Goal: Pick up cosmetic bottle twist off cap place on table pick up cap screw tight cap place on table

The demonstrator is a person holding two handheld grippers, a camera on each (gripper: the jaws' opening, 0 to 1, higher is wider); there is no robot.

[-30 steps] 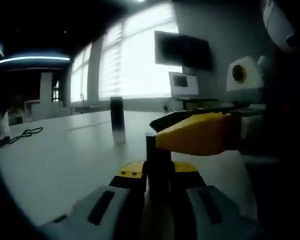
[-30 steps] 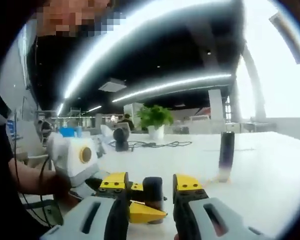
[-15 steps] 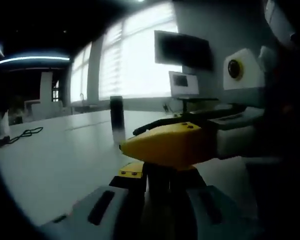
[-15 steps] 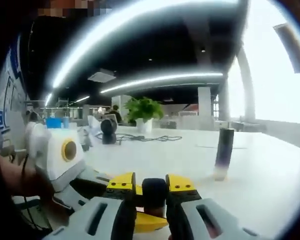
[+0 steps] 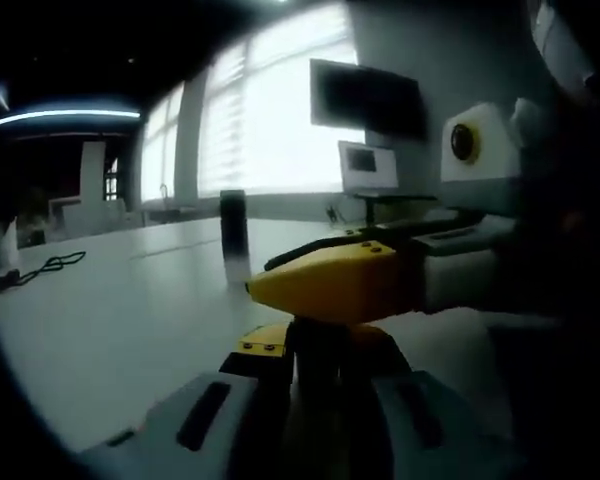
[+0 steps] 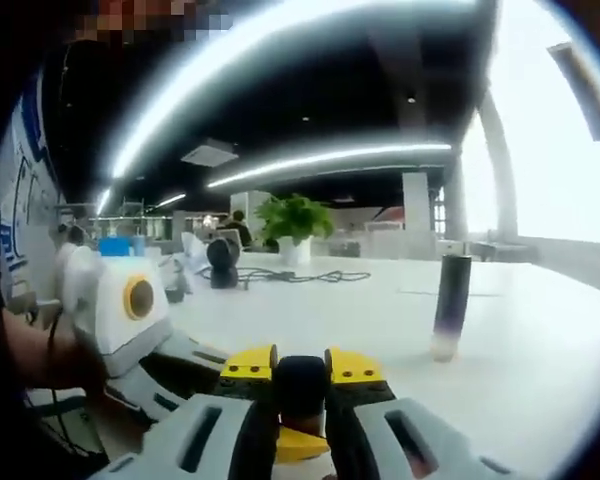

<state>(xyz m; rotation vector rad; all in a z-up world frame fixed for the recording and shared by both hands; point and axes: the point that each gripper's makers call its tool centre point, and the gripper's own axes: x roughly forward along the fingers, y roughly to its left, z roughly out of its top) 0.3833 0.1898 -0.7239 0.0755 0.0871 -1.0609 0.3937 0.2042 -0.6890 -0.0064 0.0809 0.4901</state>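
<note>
Bottle point(image 5: 318, 350): upright, pinched by left gripper point(image 5: 315, 375) | cap point(image 6: 300, 378): clamped by right gripper point(image 6: 300, 385), in line above | second bottle point(image 6: 450, 305): well apart on table point(image 6: 540, 370)

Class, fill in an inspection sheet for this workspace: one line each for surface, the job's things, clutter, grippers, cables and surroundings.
Surface: white table, bare near the grippers.
Job's things: dark bottle body between the left jaws; black cap between the right jaws; the two meet.
Clutter: a second dark bottle stands upright, apart on the table.
Grippers: left gripper shut on the bottle body; right gripper shut on the cap.
Cables: black cable lies at the far edge.
Surroundings: potted plant, wall screen, bright windows.
</note>
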